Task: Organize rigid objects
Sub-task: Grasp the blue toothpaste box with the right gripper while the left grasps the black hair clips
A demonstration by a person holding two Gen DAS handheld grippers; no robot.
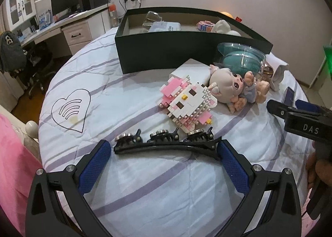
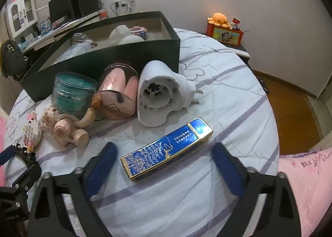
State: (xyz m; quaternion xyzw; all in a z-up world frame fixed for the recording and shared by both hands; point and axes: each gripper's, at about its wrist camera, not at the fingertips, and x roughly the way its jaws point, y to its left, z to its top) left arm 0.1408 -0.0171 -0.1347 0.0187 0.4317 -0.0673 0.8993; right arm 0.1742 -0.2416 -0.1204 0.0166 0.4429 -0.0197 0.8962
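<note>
We hold left gripper point(image 1: 165, 152) low over bed point(image 1: 128, 100), fingers wide apart, one black hair clip point(image 1: 166, 142) between tips. Right gripper point(image 2: 165, 154) likewise spread, one blue box point(image 2: 167, 148) between fingers. Ahead: one dark storage box point(image 1: 166, 54), white dryer point(image 2: 159, 93), two jars, brick cat point(image 1: 186, 104).

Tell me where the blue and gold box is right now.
In the right wrist view, the blue and gold box lies flat on the bedspread between the right gripper's open jaws, just before the white holder.
</note>
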